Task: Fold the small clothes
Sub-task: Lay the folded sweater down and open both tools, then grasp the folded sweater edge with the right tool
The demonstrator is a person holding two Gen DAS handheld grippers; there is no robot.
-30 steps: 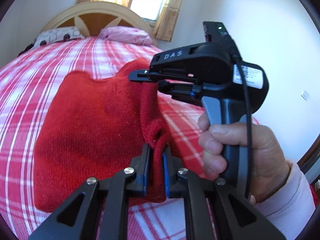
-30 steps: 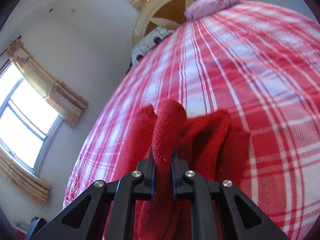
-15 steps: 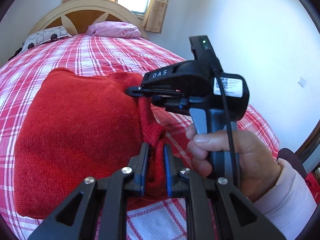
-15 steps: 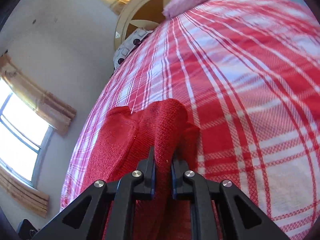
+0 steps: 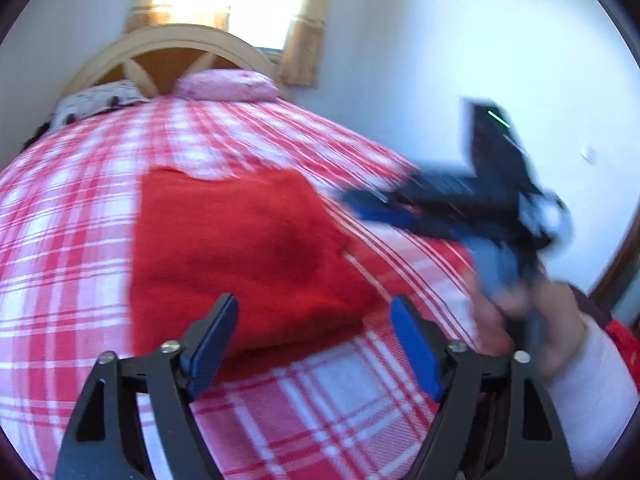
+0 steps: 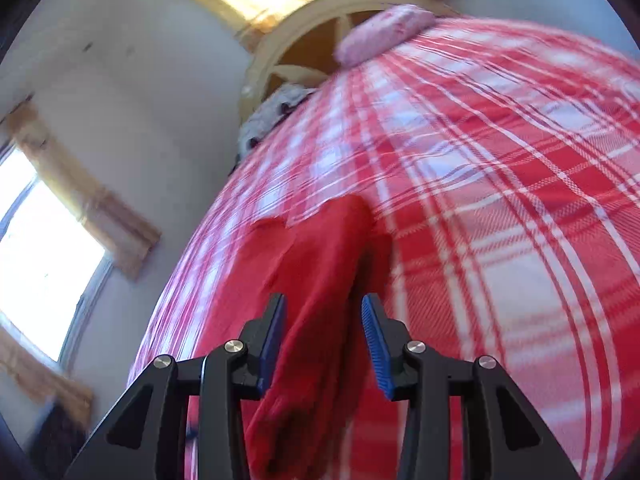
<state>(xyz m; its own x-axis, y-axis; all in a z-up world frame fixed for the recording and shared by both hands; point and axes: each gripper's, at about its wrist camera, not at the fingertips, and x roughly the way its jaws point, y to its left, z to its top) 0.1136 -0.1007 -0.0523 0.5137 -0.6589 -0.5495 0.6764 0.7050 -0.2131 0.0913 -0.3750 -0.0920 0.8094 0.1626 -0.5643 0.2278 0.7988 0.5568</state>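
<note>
A red knitted garment [image 5: 244,248] lies folded on the red-and-white plaid bed. My left gripper [image 5: 316,340] is open and empty, its jaws wide apart just above the garment's near edge. My right gripper [image 5: 360,200] shows blurred at the right in the left wrist view, beside the garment's right edge, held by a hand. In the right wrist view the right gripper [image 6: 324,340] is open, with the garment [image 6: 312,280] lying loose between and below its jaws.
The plaid bedspread [image 5: 320,392] covers the whole bed. A pink pillow [image 5: 226,85] and a spotted pillow [image 5: 96,98] lie by the wooden headboard [image 5: 172,50]. White walls and curtained windows surround the bed.
Both grippers have opened and let go of the red garment, which now lies flat on the bed. The right gripper has pulled away to the right.
</note>
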